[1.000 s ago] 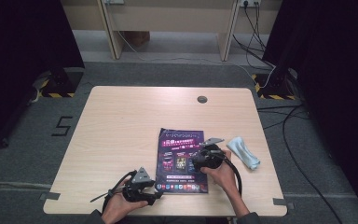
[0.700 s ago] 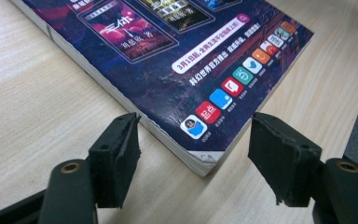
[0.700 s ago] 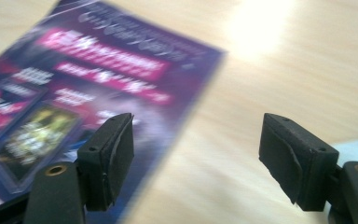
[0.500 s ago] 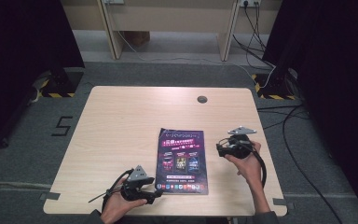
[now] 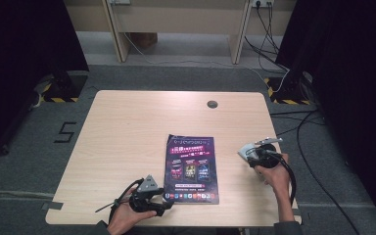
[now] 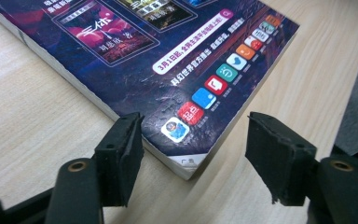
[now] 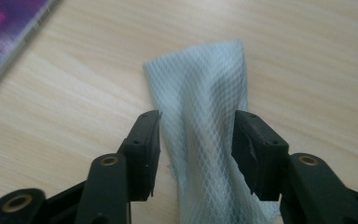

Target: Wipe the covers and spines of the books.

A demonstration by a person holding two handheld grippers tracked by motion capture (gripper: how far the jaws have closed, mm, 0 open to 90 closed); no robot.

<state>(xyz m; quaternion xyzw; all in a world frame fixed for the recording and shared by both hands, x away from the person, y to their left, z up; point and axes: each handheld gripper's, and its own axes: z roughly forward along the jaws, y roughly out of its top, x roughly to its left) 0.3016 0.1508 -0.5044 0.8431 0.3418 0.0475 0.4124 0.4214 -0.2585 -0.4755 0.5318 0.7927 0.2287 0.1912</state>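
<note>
Pale blue mesh cloth (image 7: pixel 205 135) lies folded flat on the counter (image 5: pixel 127 127) near its right edge, just right of the magazine (image 5: pixel 192 169); in the right gripper view it runs lengthwise up between the two jaws. Right tongs (image 7: pixel 196 154) straddle the cloth, jaws apart, one at each side of the fold; they have just been closing with the cloth between them, and the pads stand at the cloth's edges without a clear pinch, the fabric not yet bunched. In the high view the right hand (image 5: pixel 273 174) reaches in from the lower right, forearm angled up along the counter's right side, right tongs pointing toward the far left and tipped down over the cloth. Magazine, dark purple cover with a row of coloured icons along its near edge, lies flat in the middle of the counter's near half. Left tongs (image 6: pixel 196 154) sit low at the magazine's near left corner, jaws apart and just opened wider, the corner lying between them, pads clear of it. Left hand (image 5: pixel 127 215) rests at the near edge of the counter, tongs pointing right toward the magazine.
</note>
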